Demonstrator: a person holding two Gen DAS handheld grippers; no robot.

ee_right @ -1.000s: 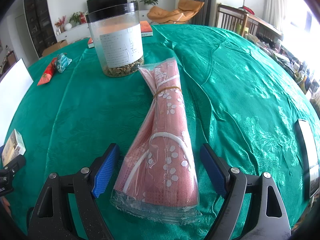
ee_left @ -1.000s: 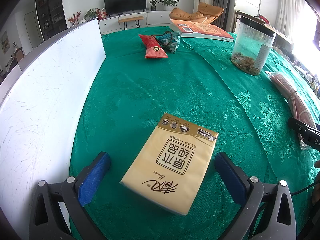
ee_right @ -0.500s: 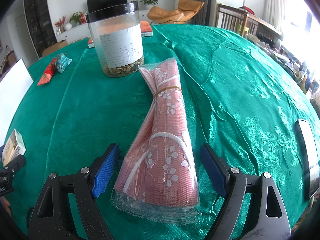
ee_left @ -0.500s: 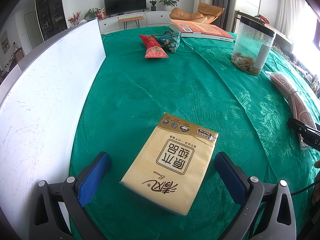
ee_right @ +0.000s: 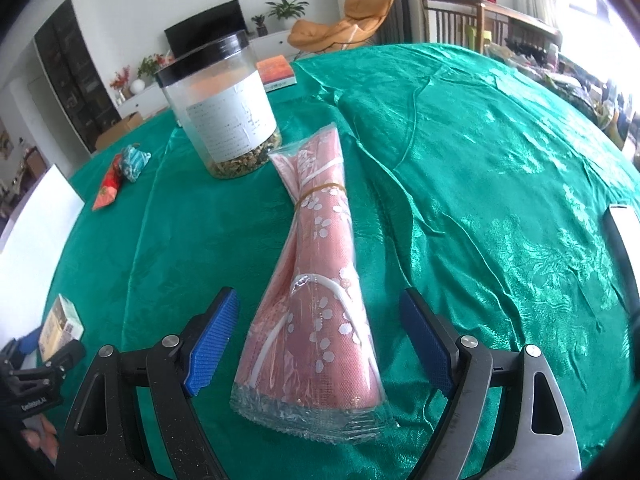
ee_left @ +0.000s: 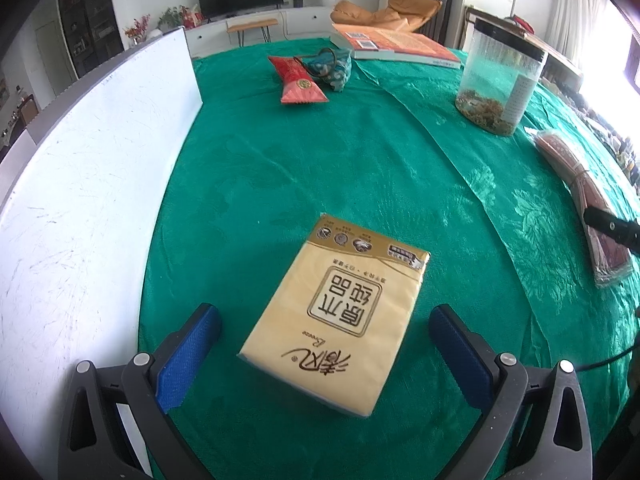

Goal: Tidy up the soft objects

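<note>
The left gripper (ee_left: 322, 350) sits low over the green tablecloth (ee_left: 360, 168) with its blue pads spread wide, holding nothing. Between those pads, touching neither, lies a yellow tissue pack (ee_left: 340, 316), flat on the cloth and turned at a slant, its far corner pointing away to the right. A white board (ee_left: 80, 200) stands upright along the table's left edge, just beside the left pad. Farther back, a red pouch (ee_left: 298, 84) and a teal pouch (ee_left: 330, 68) lie touching each other, and an orange book (ee_left: 396, 46) rests beyond them.

The right gripper (ee_right: 320, 338) is spread wide too and grips nothing. A pink bundle in clear plastic (ee_right: 320, 292) lies on the cloth between its pads, the broad sealed end nearest the gripper, the narrow end running away toward a clear jar with a black lid (ee_right: 224, 108). A rubber band (ee_right: 320, 192) cinches the bundle partway up. The jar stands upright just past the bundle's tip; whether they touch I cannot tell. From the right wrist view the tissue pack shows at the far left edge, well apart from the bundle.
</note>
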